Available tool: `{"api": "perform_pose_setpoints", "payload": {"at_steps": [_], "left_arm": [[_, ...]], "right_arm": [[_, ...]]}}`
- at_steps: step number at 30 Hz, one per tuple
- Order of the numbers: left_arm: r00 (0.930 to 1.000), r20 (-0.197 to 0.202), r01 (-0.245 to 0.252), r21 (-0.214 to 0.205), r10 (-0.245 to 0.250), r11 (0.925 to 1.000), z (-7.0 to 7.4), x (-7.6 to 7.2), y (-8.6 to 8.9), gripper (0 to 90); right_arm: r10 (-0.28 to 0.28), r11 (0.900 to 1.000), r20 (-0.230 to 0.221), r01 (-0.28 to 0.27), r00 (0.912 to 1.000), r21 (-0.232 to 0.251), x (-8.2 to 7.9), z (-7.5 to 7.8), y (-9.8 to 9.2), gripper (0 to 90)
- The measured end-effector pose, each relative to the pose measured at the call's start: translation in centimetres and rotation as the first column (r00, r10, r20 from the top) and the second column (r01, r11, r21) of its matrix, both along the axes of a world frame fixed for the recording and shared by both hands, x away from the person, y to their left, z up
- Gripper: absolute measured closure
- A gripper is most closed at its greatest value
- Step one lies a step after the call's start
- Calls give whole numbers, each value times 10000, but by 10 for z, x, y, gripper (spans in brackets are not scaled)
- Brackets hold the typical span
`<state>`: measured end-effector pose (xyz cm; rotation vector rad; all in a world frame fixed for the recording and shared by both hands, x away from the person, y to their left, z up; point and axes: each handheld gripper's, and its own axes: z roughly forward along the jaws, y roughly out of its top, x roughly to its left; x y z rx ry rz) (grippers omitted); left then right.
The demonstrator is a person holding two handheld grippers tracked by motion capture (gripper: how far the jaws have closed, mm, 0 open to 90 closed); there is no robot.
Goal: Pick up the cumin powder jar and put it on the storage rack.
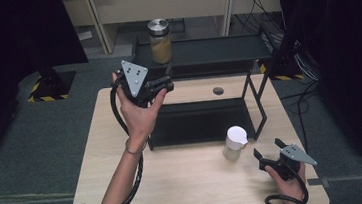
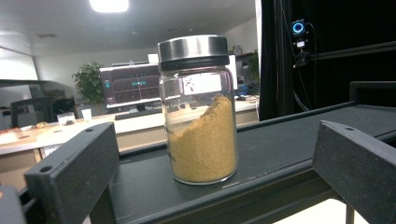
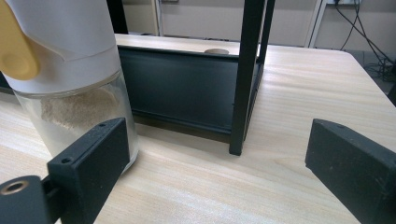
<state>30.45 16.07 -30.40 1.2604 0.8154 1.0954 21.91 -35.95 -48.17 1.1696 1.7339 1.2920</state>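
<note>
A glass jar (image 1: pixel 160 42) with a metal lid, holding yellow-brown powder, stands upright on the top shelf of a black rack (image 1: pixel 214 52). My left gripper (image 1: pixel 168 82) is held up just in front of that shelf. In the left gripper view the jar (image 2: pixel 201 116) stands ahead of the left gripper (image 2: pixel 215 158), whose jaws are open and clear of it. A white-lidded jar (image 1: pixel 234 143) of pale powder stands on the wooden table. My right gripper (image 1: pixel 266 149) rests open to its right. In the right gripper view the white-lidded jar (image 3: pixel 70 79) stands just beyond the left jaw of the right gripper (image 3: pixel 222 158).
The rack's lower shelf (image 1: pixel 198 123) sits on the wooden table (image 1: pixel 187 187), and its front leg (image 3: pixel 243 93) stands close ahead of the right gripper. A round hole (image 1: pixel 218 91) is in the tabletop behind it. Cables trail from both grippers.
</note>
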Motion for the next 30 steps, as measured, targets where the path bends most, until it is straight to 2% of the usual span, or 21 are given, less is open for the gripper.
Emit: {"api": "perform_pose_setpoints", "payload": {"at_steps": [6, 21, 30], "left_arm": [[9999, -32, -128, -45, 128, 9999, -4, -5, 3, 0], [9999, 11, 107, -155, -107, 9998, -42, -30, 19, 0], [9997, 4, 254, -322, -254, 9992, -58, -38, 19, 0]], "right_arm": [[18, 10000, -6, -18, 10000, -4, 0, 0, 0, 65], [11, 10000, 23, -11, 10000, -56, 0, 0, 1, 65], [10, 10000, 24, -10, 10000, -60, 0, 0, 1, 65]]}}
